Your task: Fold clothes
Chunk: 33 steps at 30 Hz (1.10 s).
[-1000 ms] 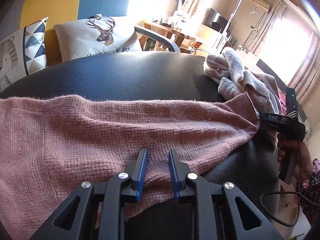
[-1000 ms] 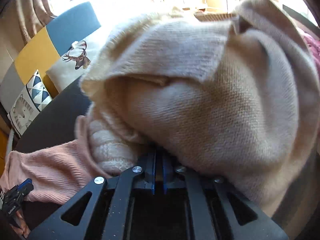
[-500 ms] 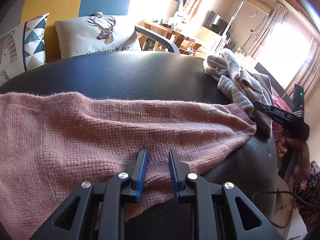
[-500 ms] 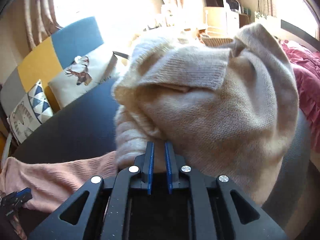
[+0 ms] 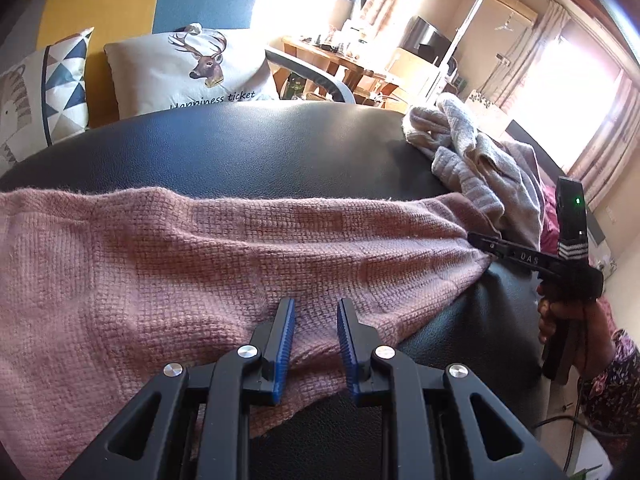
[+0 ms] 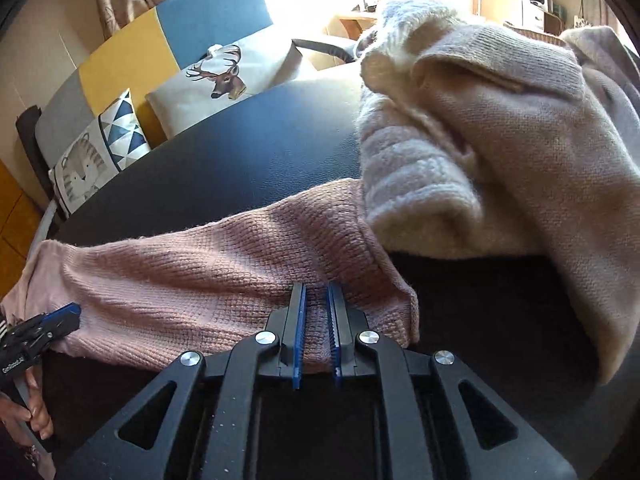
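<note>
Step in hand, as judged from the layout: take hold of the near edge of the pink knit sweater (image 5: 224, 264) at two points, ready for a fold.

**Left gripper** (image 5: 316, 340): The jaws stand partly apart, with a raised fold of the sweater's near hem between the blue pads (image 5: 283, 344). The pads do not visibly press the knit. The tool points forward and steeply down, close over the hem.

**Right gripper** (image 6: 317, 332): The jaws are closing, and a narrow ridge of pink knit sits between them. The gap is small; the pads appear to touch the fabric on both sides. In the left view this tool meets the sweater's right-hand end, and the person's hand (image 5: 560, 312) grips its handle below the table edge. It also points forward and down.

**Procedure, advised:**
1. Confirm that each pair of pads has caught every layer of the hem. This loose knit probably stretches and slips.
2. Close the left jaws fully before lifting.
3. Lift both ends together, keeping the edge taut and level.
4. Keep the right tool clear of the cream sweater (image 6: 500, 140), which lies heaped on the pink sweater's far right corner and may drag with it.

**Location:** The pink sweater lies spread across the black table (image 5: 248, 148). Beyond are the deer cushion (image 5: 192, 72) and a sofa (image 5: 120, 4).
</note>
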Motion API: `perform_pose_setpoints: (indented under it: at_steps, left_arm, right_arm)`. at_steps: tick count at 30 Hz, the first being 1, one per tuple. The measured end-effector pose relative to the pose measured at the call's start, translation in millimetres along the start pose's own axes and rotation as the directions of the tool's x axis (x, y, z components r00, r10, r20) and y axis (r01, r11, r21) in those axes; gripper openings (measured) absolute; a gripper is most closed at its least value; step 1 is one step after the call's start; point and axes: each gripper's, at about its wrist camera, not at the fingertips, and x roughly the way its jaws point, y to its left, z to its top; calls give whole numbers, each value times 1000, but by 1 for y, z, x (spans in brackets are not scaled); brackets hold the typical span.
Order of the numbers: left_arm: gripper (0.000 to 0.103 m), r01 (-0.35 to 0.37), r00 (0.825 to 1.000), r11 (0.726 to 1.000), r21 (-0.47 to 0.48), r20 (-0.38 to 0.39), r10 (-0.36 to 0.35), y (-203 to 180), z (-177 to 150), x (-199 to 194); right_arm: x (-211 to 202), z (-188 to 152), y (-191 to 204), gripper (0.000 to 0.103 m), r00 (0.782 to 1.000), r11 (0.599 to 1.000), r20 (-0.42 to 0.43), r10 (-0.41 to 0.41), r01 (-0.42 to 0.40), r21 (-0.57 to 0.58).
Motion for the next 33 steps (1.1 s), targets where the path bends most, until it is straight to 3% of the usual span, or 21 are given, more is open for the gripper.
perform_pose_setpoints:
  at_steps: [2, 5, 8, 10, 12, 14, 16, 18, 20, 22, 25, 28, 30, 33]
  left_arm:
    - [22, -10, 1000, 1000, 23, -7, 10, 4, -4, -11]
    - [22, 129, 991, 983, -132, -20, -132, 32, -8, -26]
    - [22, 269, 963, 907, -325, 95, -252, 65, -10, -52]
    - [23, 266, 961, 882, -388, 184, -208, 85, -11, -73]
    - [23, 179, 974, 902, -392, 197, -108, 96, -11, -84]
    - [23, 64, 990, 936, -346, 140, -16, 95, -15, -81]
    - [23, -30, 995, 962, -273, 82, 54, 88, -22, -71]
    - [23, -57, 992, 974, -218, 96, 79, 77, -30, -67]
    - [25, -72, 990, 978, -194, 104, 94, 72, -34, -63]
    - [25, -77, 990, 977, -198, 104, 99, 70, -36, -60]
    - [25, -72, 990, 976, -204, 107, 95, 72, -35, -62]
    - [25, -85, 988, 977, -198, 109, 108, 74, -35, -65]
    - [25, -97, 987, 977, -192, 109, 120, 73, -37, -66]
    - [25, -113, 985, 975, -190, 111, 135, 73, -38, -67]
  right_arm:
    - [-2, -2, -1, 9, 1000, 1000, 5, -18, 18, -2]
    - [-2, -3, -2, 9, 999, 1000, 12, -30, 30, -2]
    - [-3, -3, -3, 9, 1000, 1000, 16, -14, 14, 9]
    - [-3, -4, -8, 9, 1000, 1000, 19, 9, -10, 27]
    - [-5, -5, -11, 9, 1000, 999, 21, 19, -20, 36]
    - [-4, -5, -8, 9, 1000, 1000, 19, 11, -11, 29]
    - [-5, -2, 3, 13, 999, 999, 8, -43, 43, -9]
    - [-13, -2, 19, 17, 993, 993, 19, -114, 114, -41]
    - [-29, -4, 44, 17, 997, 999, 82, 10, -5, -53]
    - [-32, -8, 79, 17, 989, 990, 89, 114, -105, -98]
    - [-21, -15, 139, 17, 972, 957, 39, 231, -220, -191]
    - [7, -21, 188, 16, 972, 929, -52, 229, -234, -286]
    - [28, -24, 193, 15, 974, 931, -98, 204, -224, -289]
    - [36, -11, 168, 9, 979, 957, -58, 197, -205, -203]
